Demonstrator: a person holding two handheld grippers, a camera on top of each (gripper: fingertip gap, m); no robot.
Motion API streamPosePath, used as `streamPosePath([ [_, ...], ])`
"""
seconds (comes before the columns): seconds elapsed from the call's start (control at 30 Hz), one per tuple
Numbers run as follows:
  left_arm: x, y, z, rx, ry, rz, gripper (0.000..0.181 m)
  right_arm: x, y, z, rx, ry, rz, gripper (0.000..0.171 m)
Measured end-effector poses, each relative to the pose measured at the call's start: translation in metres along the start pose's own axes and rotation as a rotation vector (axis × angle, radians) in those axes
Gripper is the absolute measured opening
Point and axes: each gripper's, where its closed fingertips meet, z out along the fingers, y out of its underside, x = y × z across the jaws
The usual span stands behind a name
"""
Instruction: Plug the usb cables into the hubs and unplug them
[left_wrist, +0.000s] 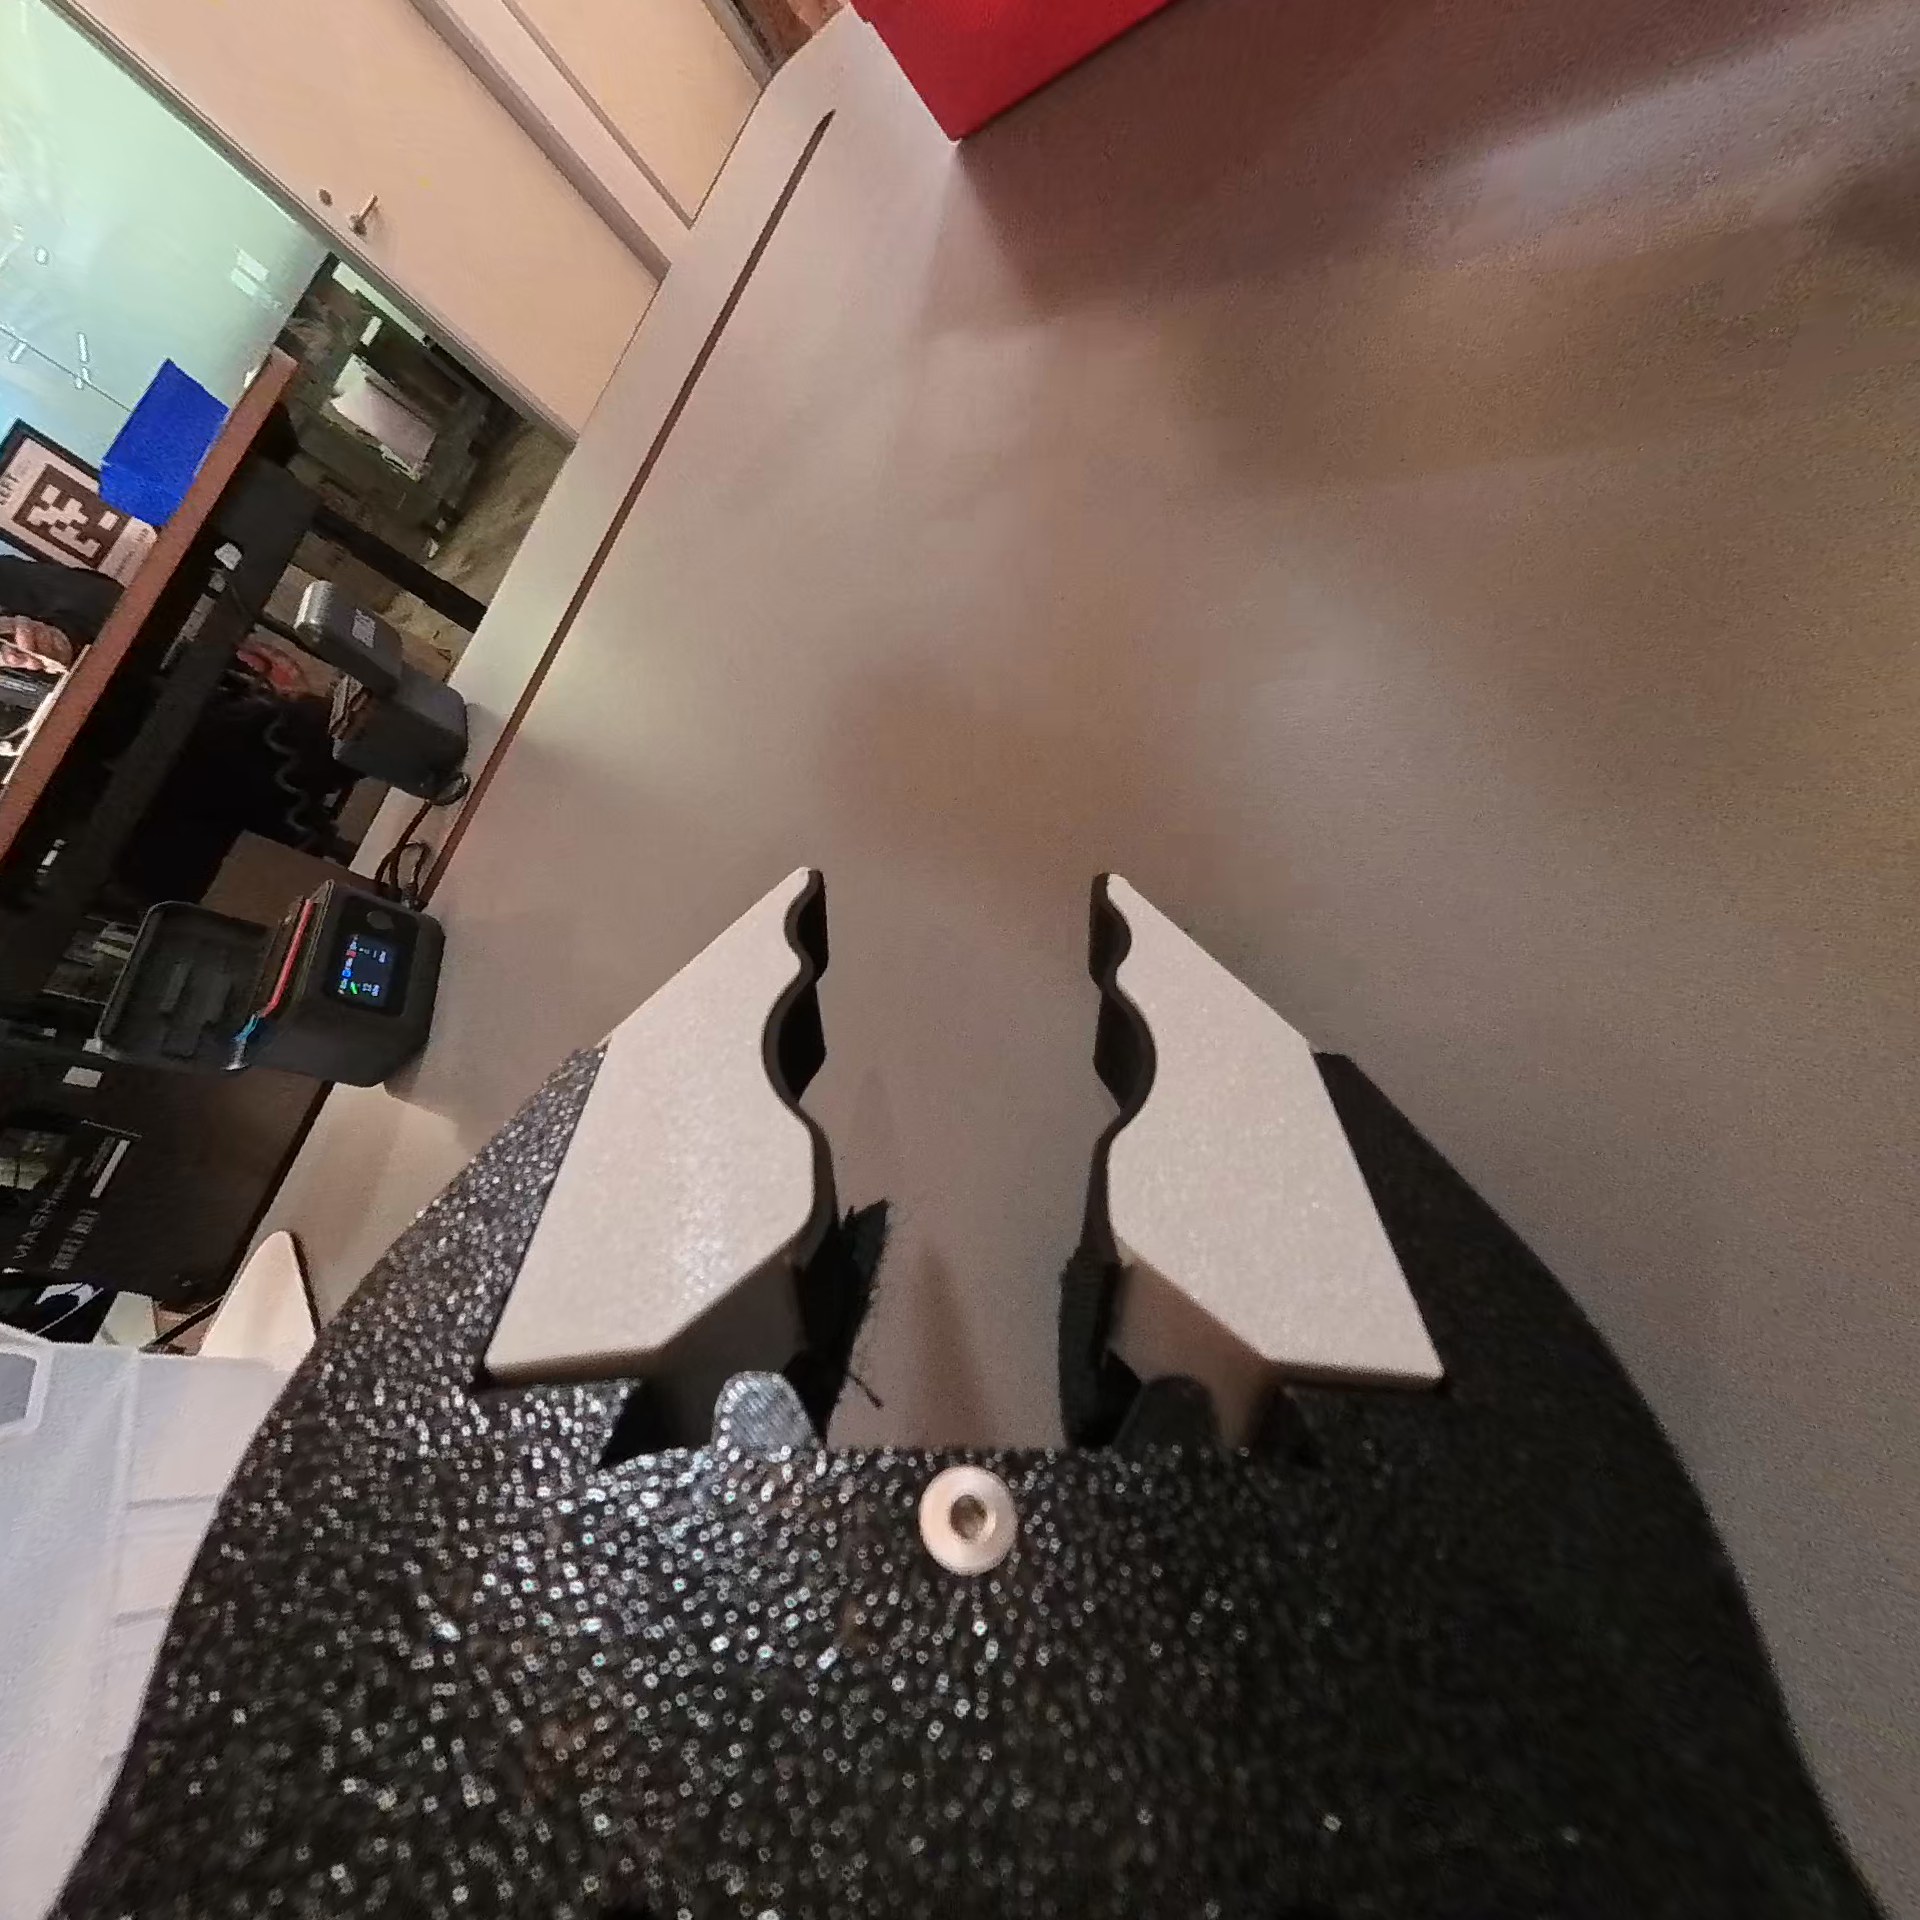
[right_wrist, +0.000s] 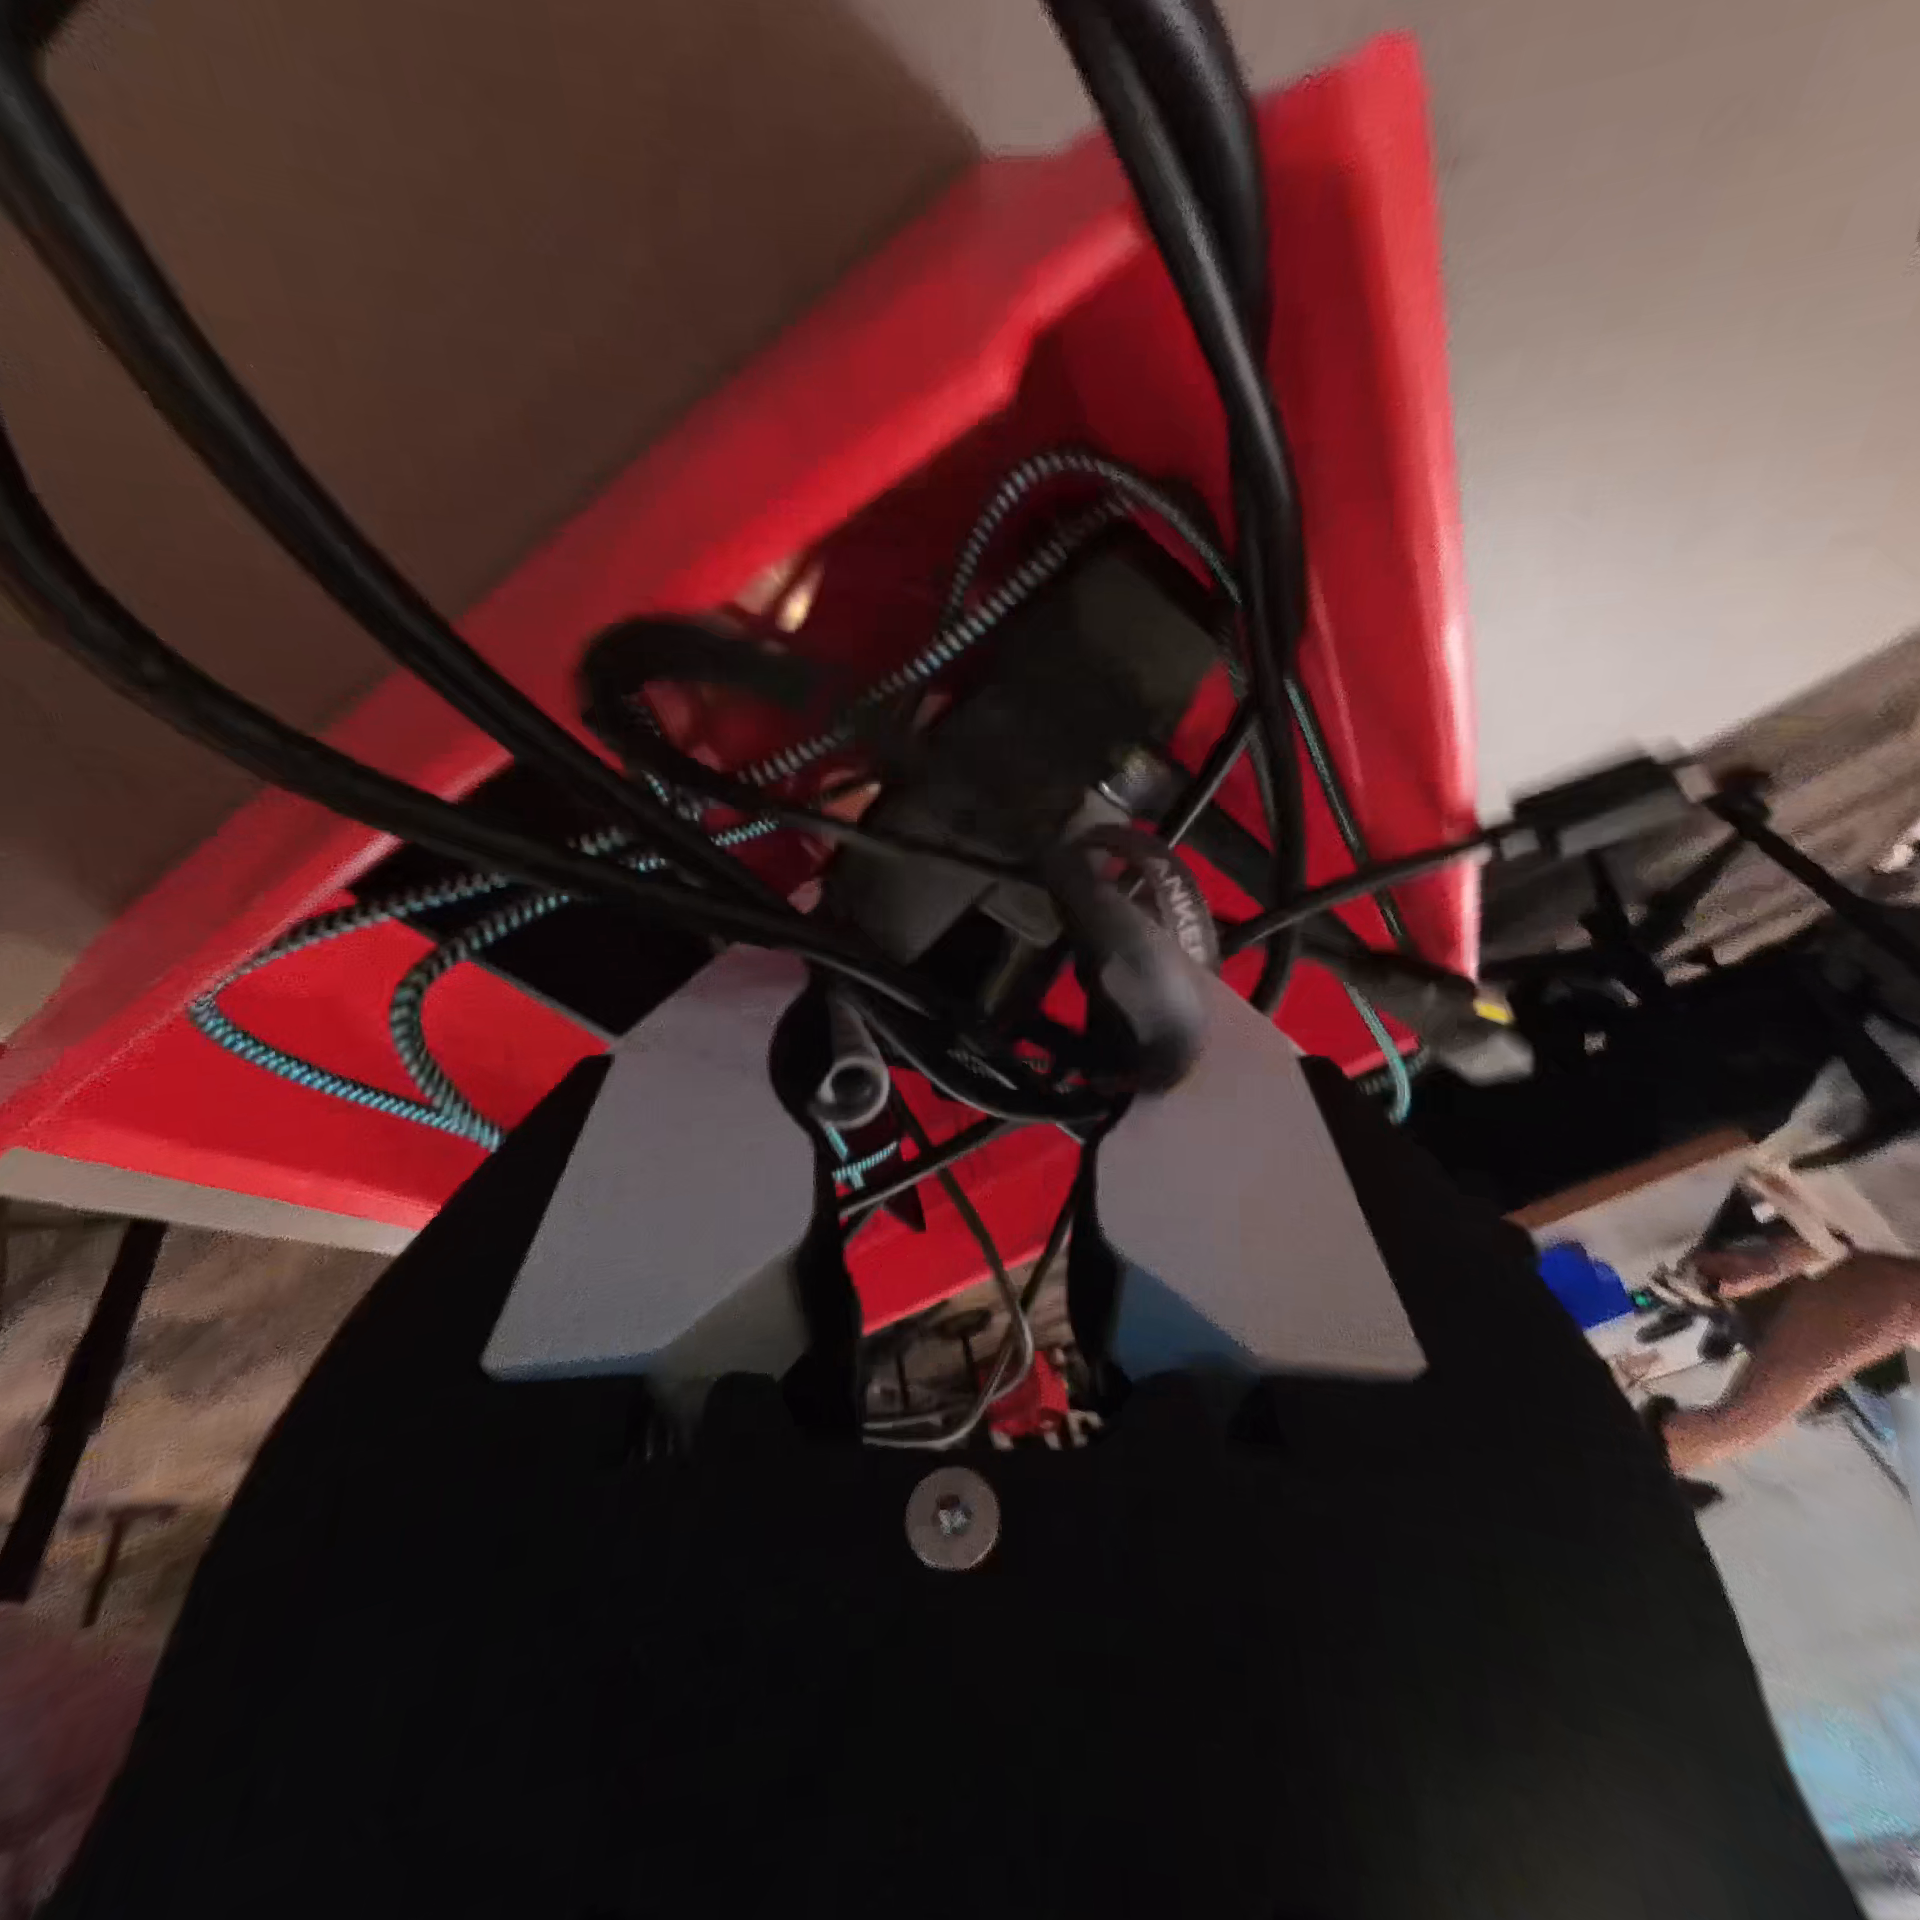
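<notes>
My left gripper (left_wrist: 956, 894) is open and empty, its jaws apart over the bare grey table (left_wrist: 1247, 623). My right gripper (right_wrist: 997, 997) is over a red box (right_wrist: 1351, 436) that holds a tangle of cables. A black hub (right_wrist: 1039, 748) lies in the tangle just beyond the fingertips. Thick black cables (right_wrist: 312, 540) run in from the upper left and the top and meet at the tips. A black cable loop (right_wrist: 1143, 935) overlaps the right finger. A teal-and-black braided cable (right_wrist: 343, 1081) lies in the box. The jaws stand apart with cables between them; whether they grip is hidden.
The red box's corner (left_wrist: 997, 52) shows at the top of the left wrist view. A small black device with a lit screen (left_wrist: 364, 966) sits at the table's left edge. A person's arm (right_wrist: 1787, 1340) and clutter show at the right, off the table. Some 45 cm of space lies between my two pairs of fingers.
</notes>
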Motion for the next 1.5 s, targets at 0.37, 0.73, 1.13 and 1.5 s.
streamPosePath([
  [0.37,0.002,-0.002,0.001,0.009,0.01,0.005,0.05,-0.007,0.062,-0.119,0.54,0.323,0.273,0.092],
  [0.73,-0.044,-0.058,-0.04,0.163,-0.408,0.177,0.121,-0.078,0.174,-0.093,0.981,0.721,0.735,0.109],
  [1.13,-0.122,-0.023,-0.162,-0.015,-0.743,-0.487,0.149,-0.077,0.188,0.038,1.155,0.315,1.099,0.112],
  [1.5,-0.037,0.129,-0.209,-0.738,-0.567,-0.853,0.067,-0.066,0.164,0.039,1.196,0.148,1.025,0.024],
])
